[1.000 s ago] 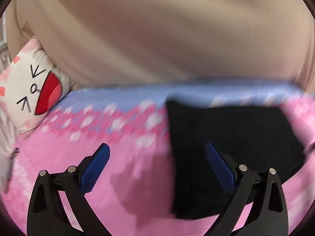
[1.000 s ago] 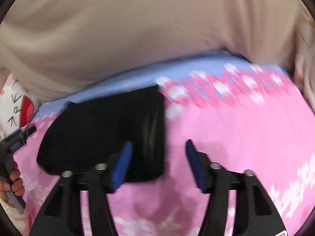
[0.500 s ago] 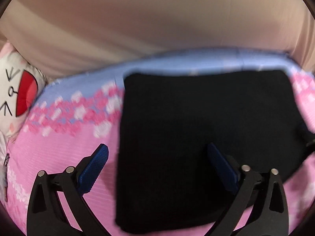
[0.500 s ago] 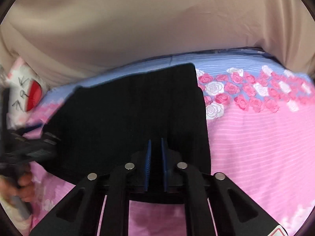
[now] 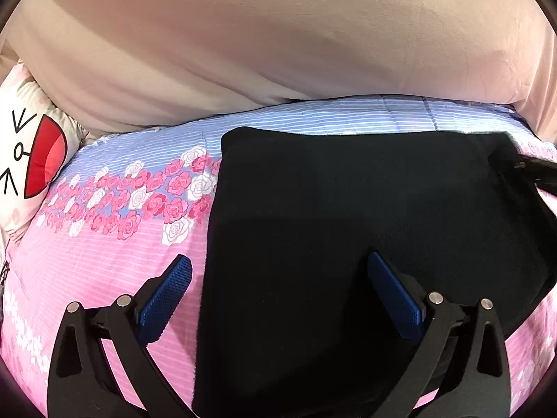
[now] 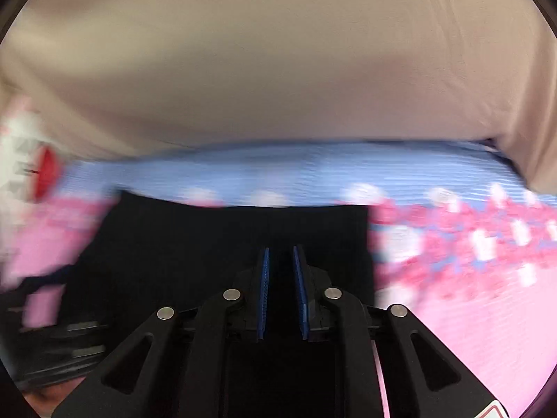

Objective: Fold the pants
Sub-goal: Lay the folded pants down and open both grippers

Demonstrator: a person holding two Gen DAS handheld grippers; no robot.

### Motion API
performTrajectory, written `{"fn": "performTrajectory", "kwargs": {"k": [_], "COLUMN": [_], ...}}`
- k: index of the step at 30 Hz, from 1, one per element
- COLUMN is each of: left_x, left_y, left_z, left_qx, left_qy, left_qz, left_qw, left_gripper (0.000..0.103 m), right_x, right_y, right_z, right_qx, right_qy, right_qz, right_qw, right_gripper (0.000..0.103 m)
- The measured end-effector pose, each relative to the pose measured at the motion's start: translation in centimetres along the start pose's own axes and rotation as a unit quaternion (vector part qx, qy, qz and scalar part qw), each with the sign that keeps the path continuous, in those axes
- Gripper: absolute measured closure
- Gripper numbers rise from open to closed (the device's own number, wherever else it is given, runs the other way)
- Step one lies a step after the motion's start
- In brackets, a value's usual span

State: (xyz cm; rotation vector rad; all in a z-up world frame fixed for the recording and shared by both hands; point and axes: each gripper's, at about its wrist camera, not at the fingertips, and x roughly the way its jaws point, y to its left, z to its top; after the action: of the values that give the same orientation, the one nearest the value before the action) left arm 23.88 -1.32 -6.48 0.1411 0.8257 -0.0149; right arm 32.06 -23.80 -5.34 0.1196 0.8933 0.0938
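Observation:
The black pants (image 5: 348,244) lie folded into a thick rectangle on the pink and blue flowered bedspread (image 5: 104,244). My left gripper (image 5: 278,278) is open, its blue pads astride the pants' left edge, low over the cloth. My right gripper (image 6: 280,292) has its blue pads nearly together around a fold of the pants (image 6: 209,244); that view is blurred by motion. The right gripper's black tip (image 5: 532,170) shows at the pants' far right in the left wrist view.
A beige sheet-covered headboard or wall (image 5: 278,52) rises behind the bed. A white cartoon-face pillow (image 5: 31,163) lies at the left. The left hand and its gripper (image 6: 52,348) show blurred at lower left in the right wrist view.
The right gripper closed onto the pants and is now moving, its pads slightly wider apart than half a second ago. The left gripper shifted right over the pants and stayed open.

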Motion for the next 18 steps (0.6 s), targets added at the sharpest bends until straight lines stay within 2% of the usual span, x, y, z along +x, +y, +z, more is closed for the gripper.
{"fn": "performTrajectory", "kwargs": {"k": [1,2,4,5,7,9,11,12,13,15,18], "left_x": [0.0,0.1,0.2,0.3,0.2,0.2,0.0,-0.1,-0.3,-1.0,-2.9], "left_y": [0.0,0.1,0.2,0.3,0.3,0.3,0.2,0.1,0.1,0.3,1.0], "left_z": [0.0,0.0,-0.1,-0.1,-0.2,-0.2,-0.1,-0.1,-0.1,-0.3,-1.1], "left_qx": [-0.001,-0.004,-0.006,-0.008,-0.012,-0.013,-0.012,-0.011,-0.008,-0.005,-0.012], "left_qy": [0.002,0.003,0.003,0.003,0.001,0.002,0.005,0.006,0.007,0.011,0.008], "left_qz": [-0.005,-0.005,-0.007,-0.008,-0.007,-0.005,-0.005,-0.003,-0.001,0.002,-0.003], "left_qw": [1.0,1.0,1.0,0.9999,0.9999,0.9999,0.9999,0.9999,0.9999,0.9999,0.9999], "left_gripper": [0.005,0.005,0.005,0.005,0.005,0.005,0.005,0.005,0.005,0.005,0.005], "right_x": [-0.4,-1.3,-4.4,-5.5,-5.9,-4.6,-4.6,-5.6,-6.8,-9.6,-13.5], "right_y": [-1.2,-1.5,0.0,0.8,1.3,0.6,-0.6,-1.1,-1.5,-1.8,-1.3], "right_z": [0.0,-0.1,-0.7,-1.2,-2.8,-4.3,-5.2,-5.2,-5.3,-5.9,-7.9], "right_qx": [0.043,0.061,0.033,0.015,-0.011,-0.018,0.0,0.032,0.044,0.053,0.048], "right_qy": [-0.002,-0.002,-0.03,-0.036,-0.022,0.0,-0.01,-0.009,-0.017,-0.041,-0.064], "right_qz": [0.03,0.039,0.044,0.048,0.041,0.006,0.011,0.016,0.026,0.046,0.034], "right_qw": [0.999,0.997,0.998,0.998,0.999,1.0,1.0,0.999,0.999,0.997,0.996], "right_gripper": [0.096,0.096,0.084,0.084,0.082,0.086,0.088,0.086,0.078,0.078,0.074]}}
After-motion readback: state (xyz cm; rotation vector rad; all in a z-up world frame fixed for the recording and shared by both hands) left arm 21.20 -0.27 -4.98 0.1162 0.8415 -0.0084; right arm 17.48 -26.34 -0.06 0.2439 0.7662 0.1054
